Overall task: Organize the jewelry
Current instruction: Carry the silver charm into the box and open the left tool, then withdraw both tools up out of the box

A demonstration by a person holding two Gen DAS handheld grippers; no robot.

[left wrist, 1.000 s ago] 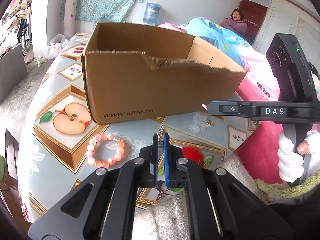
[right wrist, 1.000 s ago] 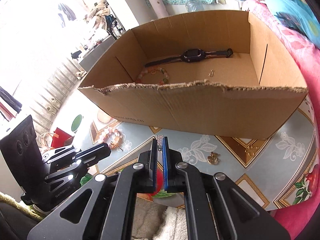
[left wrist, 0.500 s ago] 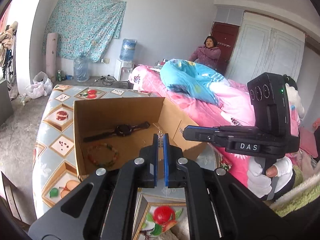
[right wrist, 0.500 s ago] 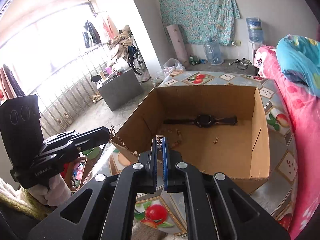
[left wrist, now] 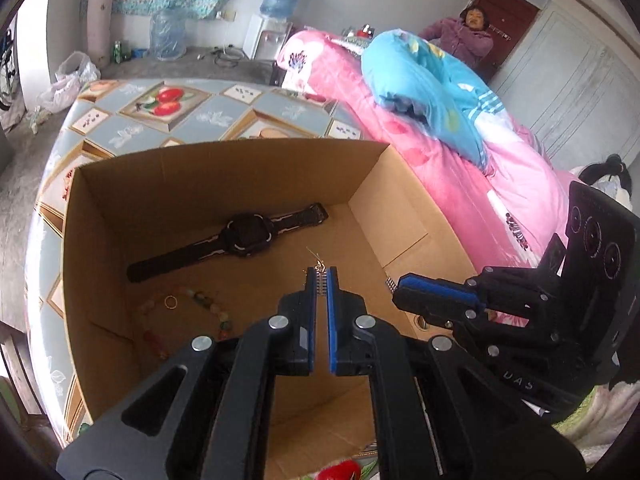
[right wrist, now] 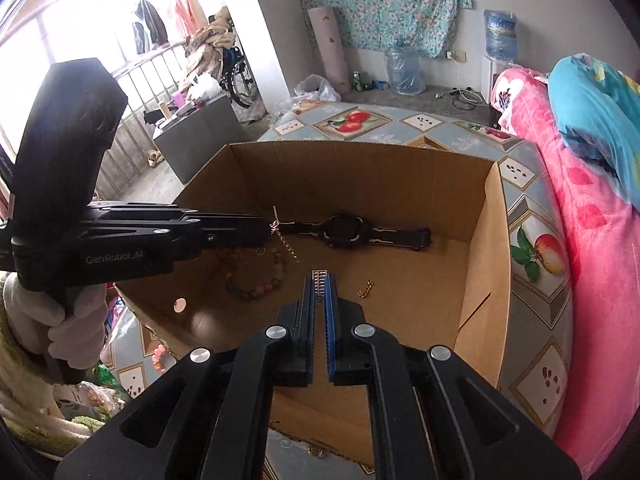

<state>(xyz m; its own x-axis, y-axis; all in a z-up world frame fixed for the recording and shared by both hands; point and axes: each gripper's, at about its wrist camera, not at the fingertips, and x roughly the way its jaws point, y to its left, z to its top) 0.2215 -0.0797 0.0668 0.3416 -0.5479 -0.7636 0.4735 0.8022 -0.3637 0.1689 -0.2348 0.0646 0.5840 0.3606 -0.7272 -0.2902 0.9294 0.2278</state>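
Observation:
An open cardboard box (left wrist: 404,196) (right wrist: 496,248) stands on the fruit-print table. Inside lie a black watch (left wrist: 236,238) (right wrist: 348,232), a beaded bracelet (left wrist: 200,308) (right wrist: 256,284), a gold ring (left wrist: 171,302) and a small gold chain piece (right wrist: 365,289). My left gripper (left wrist: 320,276) (right wrist: 269,227) is above the box, shut on a thin gold chain (right wrist: 286,242) that hangs from its tips. My right gripper (right wrist: 320,280) (left wrist: 394,285) is shut and empty over the box's near side.
A pink bead bracelet (right wrist: 159,357) and a small gold piece (right wrist: 316,450) lie on the table outside the box. A bed with pink and blue bedding (left wrist: 440,120) is on the right, with a person (left wrist: 468,32) sitting behind it.
Both grippers rose from table level in front of the box to above its opening. The left one carries the gold chain over the box interior.

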